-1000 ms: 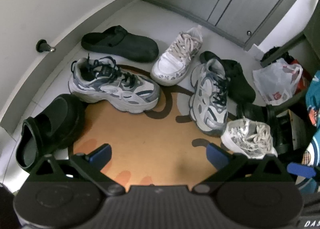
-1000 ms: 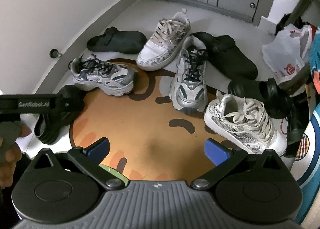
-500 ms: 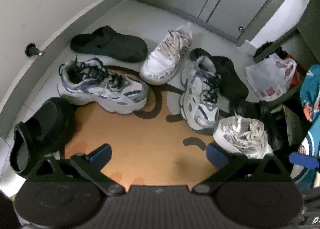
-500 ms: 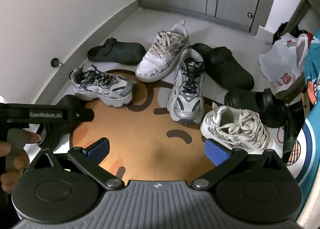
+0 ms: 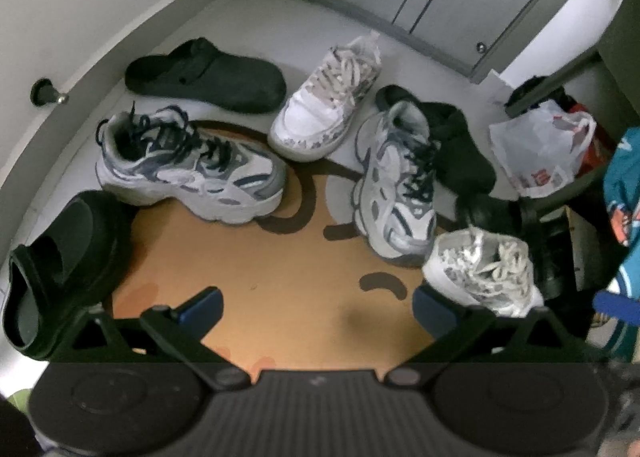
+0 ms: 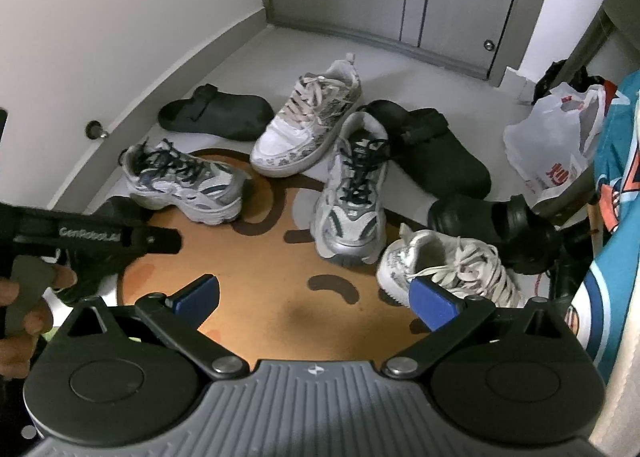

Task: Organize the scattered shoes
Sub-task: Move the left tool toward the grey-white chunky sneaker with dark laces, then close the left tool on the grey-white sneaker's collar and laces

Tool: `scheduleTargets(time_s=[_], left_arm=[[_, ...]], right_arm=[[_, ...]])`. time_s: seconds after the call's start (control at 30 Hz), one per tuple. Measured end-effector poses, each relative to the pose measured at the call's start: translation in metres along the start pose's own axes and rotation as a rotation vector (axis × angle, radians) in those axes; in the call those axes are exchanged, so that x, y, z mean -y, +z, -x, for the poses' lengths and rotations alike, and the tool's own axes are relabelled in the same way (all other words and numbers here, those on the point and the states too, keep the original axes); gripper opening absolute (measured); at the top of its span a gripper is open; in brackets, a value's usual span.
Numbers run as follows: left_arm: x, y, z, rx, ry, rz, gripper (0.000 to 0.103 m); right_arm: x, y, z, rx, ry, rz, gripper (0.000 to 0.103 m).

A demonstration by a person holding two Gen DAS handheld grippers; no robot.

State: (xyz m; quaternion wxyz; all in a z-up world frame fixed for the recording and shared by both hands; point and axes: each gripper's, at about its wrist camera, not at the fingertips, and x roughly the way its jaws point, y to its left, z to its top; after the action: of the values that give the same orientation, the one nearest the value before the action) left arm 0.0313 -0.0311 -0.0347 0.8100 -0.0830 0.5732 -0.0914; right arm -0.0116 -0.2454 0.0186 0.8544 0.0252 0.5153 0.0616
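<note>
Both tongs, left (image 5: 316, 307) and right (image 6: 314, 295), spread apart and empty above the orange mat (image 6: 260, 289), likely surveying: shoes strewn unpaired, grey trainers (image 5: 192, 169) (image 5: 396, 185) apart at angles, black clogs (image 5: 208, 77) around the edges

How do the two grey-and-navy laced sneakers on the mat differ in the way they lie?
The left sneaker lies crosswise, toe pointing right, touching no other shoe. The right sneaker points its toe toward the camera, its heel against the black clog. Both stand upright on their soles, partly on the orange mat, laces tied: a matching pair.
</note>
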Motion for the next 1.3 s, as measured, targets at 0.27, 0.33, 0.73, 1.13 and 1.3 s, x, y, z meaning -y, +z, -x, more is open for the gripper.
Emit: scheduleTargets(time_s=[0.27,0.33,0.73,1.13,1.3], left_arm=[[-0.022,-0.002,-0.012,-0.035,0.005,0.105,0.102],[-0.023,0.002,-0.015,-0.027,0.009,0.114,0.102],[-0.024,0.026,-0.03,0.023,0.04,0.154,0.101],[-0.075,0.039,-0.048,0.083,0.123,0.143,0.087],[-0.096,0.048,-0.044,0.121,0.12,0.177,0.084]], right_arm=[[-0.003,0.006,-0.005,0.085,0.08,0.16,0.103],[-0.003,0.007,-0.01,0.106,0.13,0.223,0.103],[0.012,0.016,-0.021,-0.015,0.076,0.166,0.103],[0.023,0.02,-0.002,-0.018,0.074,0.107,0.103],[0.02,0.02,0.0,-0.026,0.111,0.107,0.103]])
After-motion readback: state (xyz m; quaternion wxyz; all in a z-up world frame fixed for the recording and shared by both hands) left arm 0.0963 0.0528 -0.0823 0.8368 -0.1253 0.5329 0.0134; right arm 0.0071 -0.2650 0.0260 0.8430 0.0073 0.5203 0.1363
